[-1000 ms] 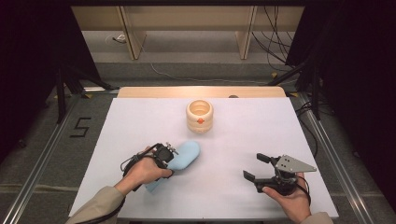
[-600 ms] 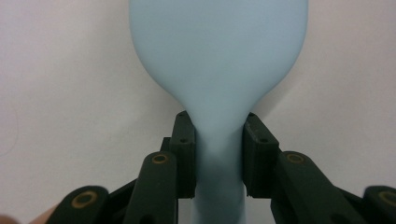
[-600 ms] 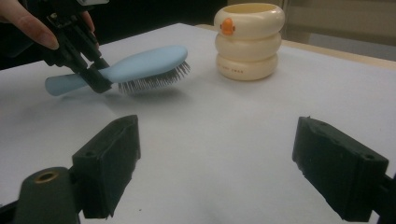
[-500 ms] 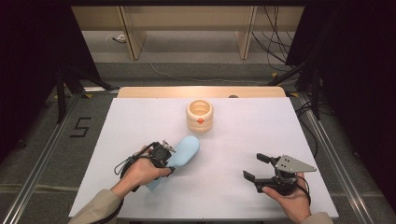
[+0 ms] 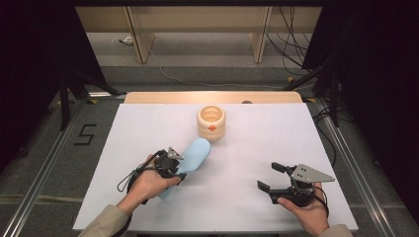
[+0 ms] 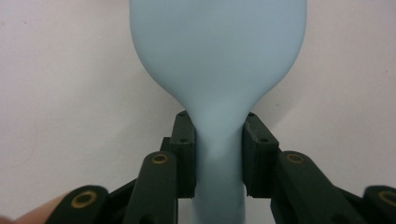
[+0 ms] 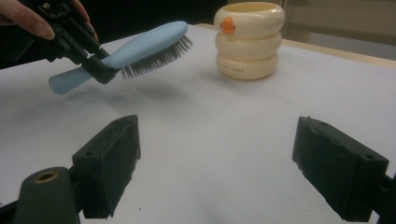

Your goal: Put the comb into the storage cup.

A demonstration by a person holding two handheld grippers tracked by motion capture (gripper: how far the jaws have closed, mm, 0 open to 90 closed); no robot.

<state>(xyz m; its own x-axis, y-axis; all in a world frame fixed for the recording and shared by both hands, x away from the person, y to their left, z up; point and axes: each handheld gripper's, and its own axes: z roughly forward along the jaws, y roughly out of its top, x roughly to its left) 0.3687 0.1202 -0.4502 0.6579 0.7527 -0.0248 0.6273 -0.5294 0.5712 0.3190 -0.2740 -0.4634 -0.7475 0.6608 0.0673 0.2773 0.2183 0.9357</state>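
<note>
1. One white table (image 5: 148, 128) is taking up most of the high view, with both of the person's forearms coming in from its near edge.
2. One cream ringed holder (image 5: 211, 122) with an orange spot is standing upright toward the far middle of the table, well apart from both grippers.
3. One pale blue hairbrush (image 5: 190, 158) is hanging clear of the table at the near left, bristles facing down and its head tilting up toward the holder; its shadow is falling on the surface beneath it.
4. The left gripper (image 5: 179, 168) is clamping the hairbrush at the neck, a pad (image 6: 183, 154) pressing on each side.
5. The right gripper (image 5: 270, 177) is sitting at the near right, its jaws spread wide around nothing and pointing toward the brush.
</note>
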